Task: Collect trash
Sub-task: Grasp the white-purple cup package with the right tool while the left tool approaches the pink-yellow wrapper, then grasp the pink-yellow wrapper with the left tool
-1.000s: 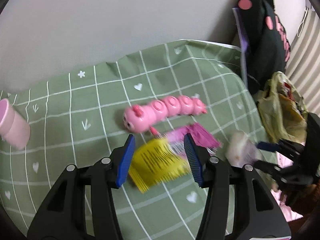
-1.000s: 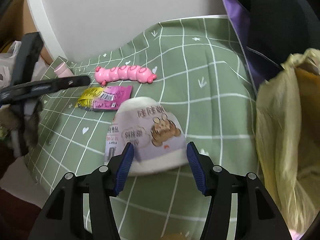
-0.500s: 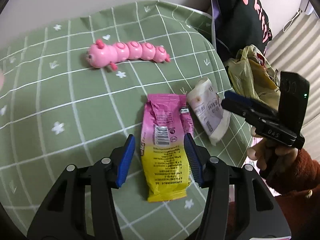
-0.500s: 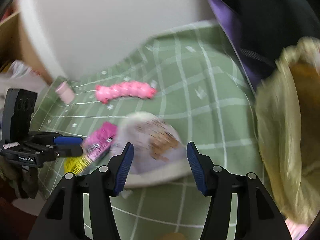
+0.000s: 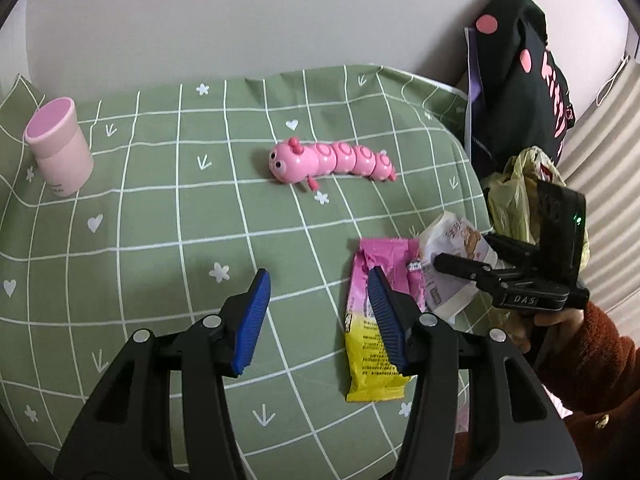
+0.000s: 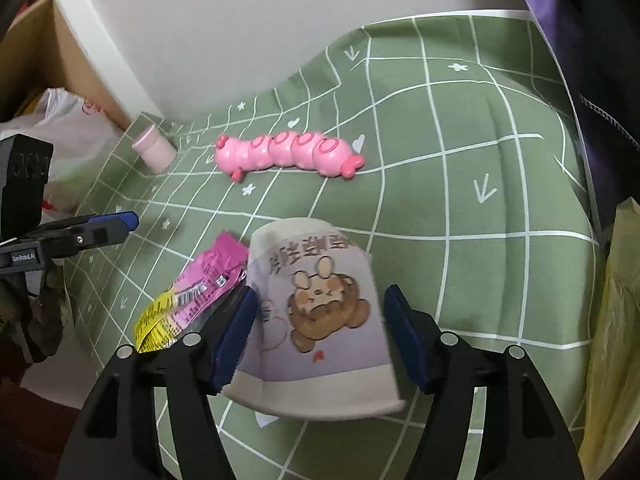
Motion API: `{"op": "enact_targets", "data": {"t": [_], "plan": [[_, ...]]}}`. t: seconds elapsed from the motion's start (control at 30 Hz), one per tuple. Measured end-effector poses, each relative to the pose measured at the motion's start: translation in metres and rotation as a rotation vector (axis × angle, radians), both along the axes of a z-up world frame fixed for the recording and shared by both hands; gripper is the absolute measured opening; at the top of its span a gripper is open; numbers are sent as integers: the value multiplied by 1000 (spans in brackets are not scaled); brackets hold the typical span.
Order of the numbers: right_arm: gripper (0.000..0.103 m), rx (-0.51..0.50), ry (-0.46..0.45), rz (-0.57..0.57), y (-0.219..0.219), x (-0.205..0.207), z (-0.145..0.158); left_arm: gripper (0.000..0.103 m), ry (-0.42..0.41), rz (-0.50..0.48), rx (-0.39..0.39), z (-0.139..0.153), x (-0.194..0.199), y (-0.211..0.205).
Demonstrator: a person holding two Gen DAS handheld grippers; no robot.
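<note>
Your right gripper (image 6: 316, 332) has its jaws spread wide around the white-and-lilac snack packet with the cartoon bear (image 6: 320, 320), not yet pinching it, so you are at the grasp step. Your left gripper (image 5: 318, 320) hangs with jaws wide and empty, the pink-and-yellow foil wrapper (image 5: 376, 320) lying under its right jaw on the green checked tabletop (image 5: 160, 216). Next, squeeze the right jaws onto the packet, then carry it to the yellow plastic bag (image 6: 616, 320) just right of them.
</note>
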State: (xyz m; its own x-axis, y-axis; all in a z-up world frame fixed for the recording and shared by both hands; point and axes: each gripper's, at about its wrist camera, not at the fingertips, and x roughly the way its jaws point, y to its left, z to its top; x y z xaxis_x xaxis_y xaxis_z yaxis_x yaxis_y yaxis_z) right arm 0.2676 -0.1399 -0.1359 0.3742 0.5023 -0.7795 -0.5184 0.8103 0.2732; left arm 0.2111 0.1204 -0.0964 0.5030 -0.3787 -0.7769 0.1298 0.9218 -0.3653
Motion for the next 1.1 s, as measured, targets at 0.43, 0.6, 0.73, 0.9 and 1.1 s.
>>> {"op": "enact_targets", "data": {"t": [0.43,0.6,0.73,0.9,1.1], "plan": [[16,-21,-147,-81,-30,-36,55,48,95,-72,35,-29,-10,-46],[16,-64,-169,-85,-33,-42,59,48,85,-111,124,-31,-16,-69],[16,-70,-156,-93,-39,-46,55,48,103,-90,140,-31,-11,-74],[16,-73,-188,-106,-48,-52,66,42,116,-113,118,-28,-9,-84],[16,-86,-244,-117,-59,-62,81,43,-28,-226,158,-14,-31,-88]]}}
